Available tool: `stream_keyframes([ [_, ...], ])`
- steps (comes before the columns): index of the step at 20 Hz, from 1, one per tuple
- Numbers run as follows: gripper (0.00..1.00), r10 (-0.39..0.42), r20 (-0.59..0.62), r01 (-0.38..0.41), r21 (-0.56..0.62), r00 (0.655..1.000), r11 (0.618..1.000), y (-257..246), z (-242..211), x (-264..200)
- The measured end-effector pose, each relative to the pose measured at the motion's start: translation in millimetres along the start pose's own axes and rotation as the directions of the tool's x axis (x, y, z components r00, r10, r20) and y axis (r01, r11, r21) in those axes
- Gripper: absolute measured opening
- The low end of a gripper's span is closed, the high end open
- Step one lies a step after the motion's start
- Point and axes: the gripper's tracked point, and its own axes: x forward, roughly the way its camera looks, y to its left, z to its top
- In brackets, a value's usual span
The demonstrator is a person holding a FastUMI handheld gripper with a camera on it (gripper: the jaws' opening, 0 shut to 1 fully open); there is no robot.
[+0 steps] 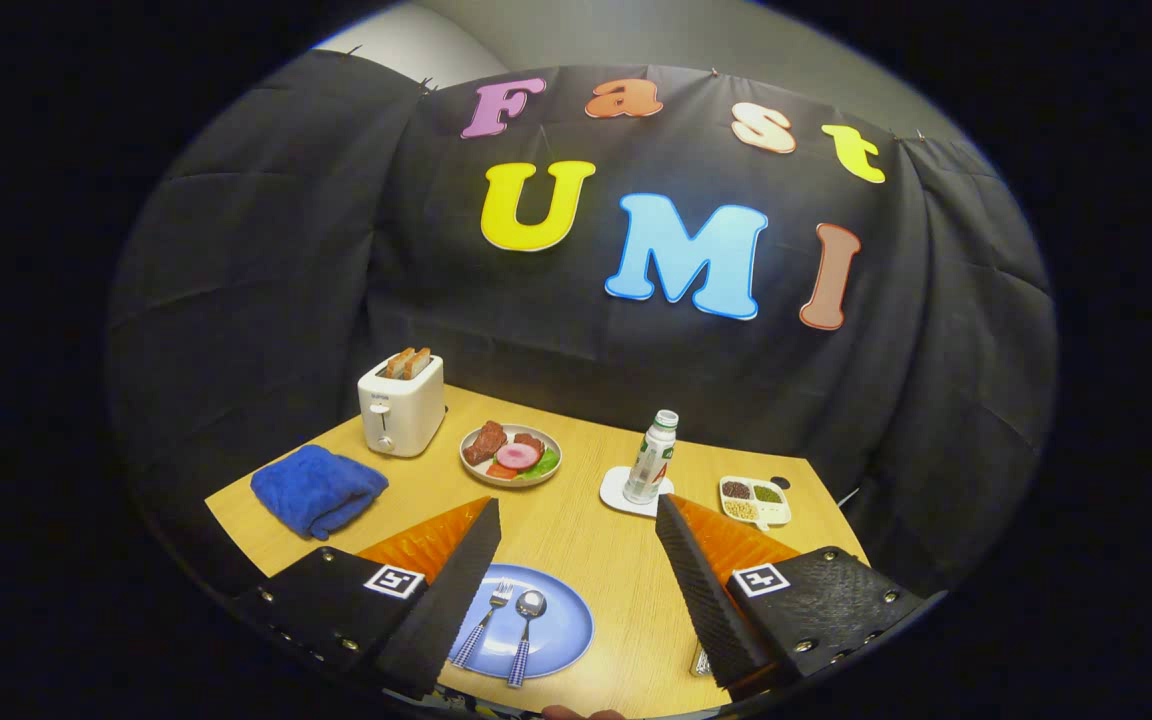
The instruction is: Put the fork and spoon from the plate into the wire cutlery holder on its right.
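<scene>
A blue plate (556, 630) lies on the wooden table between my fingers, close to the left one. On it rest a fork (485, 619) and a spoon (525, 633), side by side, both with blue checked handles, heads pointing away from me. My gripper (576, 525) hovers above the table, open wide, nothing between its fingers. Beside the right finger a small bit of shiny metal (701, 660) peeks out, perhaps the wire cutlery holder; the finger hides the rest.
Beyond the fingers stand a white toaster (401, 405) with toast, a folded blue cloth (318, 488), a plate of food (511, 455), a bottle (651, 458) on a white coaster and a small divided dish (756, 500). Black cloth walls close in the table's back and sides.
</scene>
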Motion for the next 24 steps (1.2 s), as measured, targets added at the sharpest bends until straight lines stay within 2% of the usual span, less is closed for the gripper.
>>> stream_keyframes([
  [6,0.96,0.041,-0.145,-0.036,0.037,0.989,0.999,16,-40,16],
  [11,0.97,0.067,-0.282,-0.051,0.065,0.957,0.997,26,-82,27],
  [13,0.96,0.086,-0.376,-0.064,0.07,0.923,0.995,31,-107,31],
  [16,0.97,0.105,-0.512,-0.071,0.085,0.852,0.994,38,-144,32],
  [24,0.96,0.126,-0.69,-0.086,0.092,0.712,0.992,43,-193,26],
])
